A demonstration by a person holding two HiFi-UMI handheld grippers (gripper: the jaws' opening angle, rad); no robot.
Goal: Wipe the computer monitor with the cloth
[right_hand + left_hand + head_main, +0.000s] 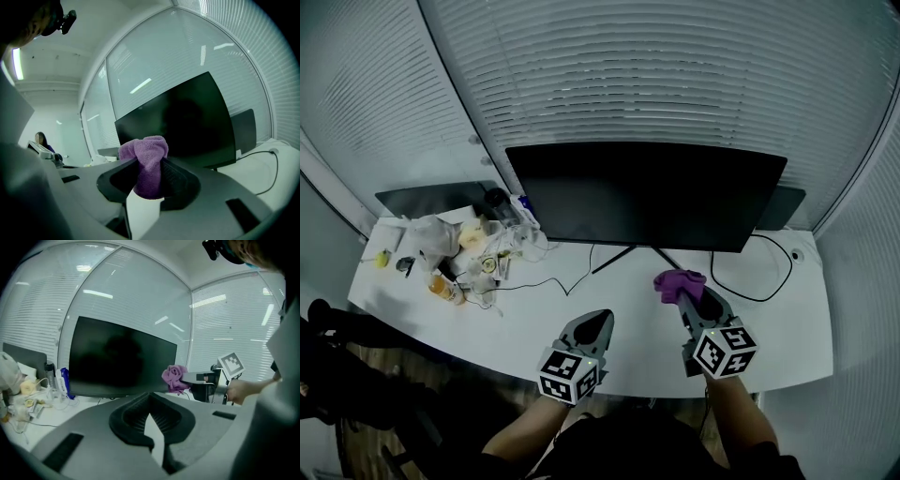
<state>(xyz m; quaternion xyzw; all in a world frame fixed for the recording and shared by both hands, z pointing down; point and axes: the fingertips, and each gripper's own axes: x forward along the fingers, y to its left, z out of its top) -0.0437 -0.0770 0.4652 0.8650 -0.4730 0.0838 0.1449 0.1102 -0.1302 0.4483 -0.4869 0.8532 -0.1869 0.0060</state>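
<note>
Right gripper view: right gripper (149,180) pinches the purple cloth (146,157); left gripper (150,401) is closed, empty. Better press cloth gently against the monitor (645,192).

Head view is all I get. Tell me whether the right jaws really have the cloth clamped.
Observer: Yes. In the right gripper view the right gripper is shut on the purple cloth, which bunches up above the jaws.
Operator: Now check the left jaws.
Observer: The left gripper view shows the left gripper with its jaws together at the tips and nothing between them.
</note>
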